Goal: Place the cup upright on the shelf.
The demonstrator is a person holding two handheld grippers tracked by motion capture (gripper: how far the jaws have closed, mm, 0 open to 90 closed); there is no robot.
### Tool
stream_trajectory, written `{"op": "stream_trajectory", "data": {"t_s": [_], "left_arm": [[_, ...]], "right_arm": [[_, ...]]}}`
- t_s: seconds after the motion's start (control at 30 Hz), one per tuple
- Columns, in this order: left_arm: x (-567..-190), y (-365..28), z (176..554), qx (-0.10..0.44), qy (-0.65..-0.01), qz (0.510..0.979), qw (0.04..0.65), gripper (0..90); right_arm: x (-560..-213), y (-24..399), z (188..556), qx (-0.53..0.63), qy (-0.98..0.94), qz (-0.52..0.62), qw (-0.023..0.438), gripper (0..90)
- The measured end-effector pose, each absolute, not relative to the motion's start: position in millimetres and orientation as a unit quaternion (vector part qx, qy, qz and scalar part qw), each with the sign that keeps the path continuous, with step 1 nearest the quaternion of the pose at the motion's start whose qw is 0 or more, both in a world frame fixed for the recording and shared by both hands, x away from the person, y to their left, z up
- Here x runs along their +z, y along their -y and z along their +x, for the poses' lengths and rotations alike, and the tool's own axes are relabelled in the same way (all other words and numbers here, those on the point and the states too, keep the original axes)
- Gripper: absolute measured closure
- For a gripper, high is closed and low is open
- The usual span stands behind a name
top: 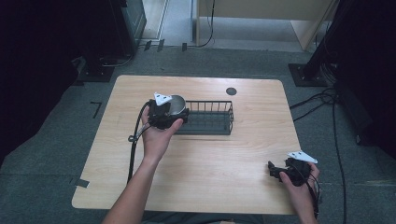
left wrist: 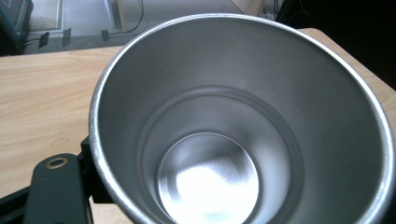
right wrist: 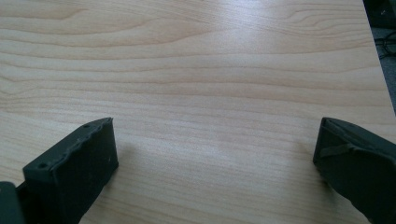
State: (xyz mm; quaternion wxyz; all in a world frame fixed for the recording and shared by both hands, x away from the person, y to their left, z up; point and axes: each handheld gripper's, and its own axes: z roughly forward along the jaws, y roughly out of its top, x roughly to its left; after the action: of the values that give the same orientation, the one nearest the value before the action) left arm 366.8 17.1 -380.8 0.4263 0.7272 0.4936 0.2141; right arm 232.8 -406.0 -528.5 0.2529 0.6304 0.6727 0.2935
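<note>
The left gripper point(top: 167, 113) is clamped on a steel cup point(top: 175, 105), one black jaw pressed against the outside of its wall low at the left of the left gripper view, while the open mouth of the cup point(left wrist: 243, 121) tilts back towards that gripper's camera, so the bright bottom shows. The cup hangs just ahead of the gripper, at the near left end of a black wire basket point(top: 219, 122) that stretches away to the gripper's right. The step in hand appears to be carrying the cup to the basket for setting down. The next move probably calls for shifting the cup to the right and over the basket's rim, lowering it until it rests on the wire floor, and only then parting the jaws. The right gripper point(top: 275, 171) rests low over the bare table point(right wrist: 196, 74) well off to the right, its jaws wide apart and holding nothing.
</note>
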Motion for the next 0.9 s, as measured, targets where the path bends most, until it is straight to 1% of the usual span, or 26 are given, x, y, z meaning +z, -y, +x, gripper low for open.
{"op": "stream_trajectory", "data": {"t_s": [0.3, 0.6, 0.9], "left_arm": [[-384.0, -3.8, 388.2, 0.226, -0.492, 0.727, 0.423, 18.3], [-402.7, 5.2, 406.3, 0.231, -0.499, 0.728, 0.409, 18.3], [-418.3, 13.0, 413.1, 0.231, -0.5, 0.736, 0.394, 18.3]], "right_arm": [[-528.5, 405.9, 232.8, 0.294, -0.673, 0.63, 0.253, 0.0], [-528.5, 406.0, 232.7, 0.293, -0.673, 0.63, 0.253, 0.0], [-528.5, 405.9, 232.7, 0.293, -0.672, 0.631, 0.253, 0.0]]}}
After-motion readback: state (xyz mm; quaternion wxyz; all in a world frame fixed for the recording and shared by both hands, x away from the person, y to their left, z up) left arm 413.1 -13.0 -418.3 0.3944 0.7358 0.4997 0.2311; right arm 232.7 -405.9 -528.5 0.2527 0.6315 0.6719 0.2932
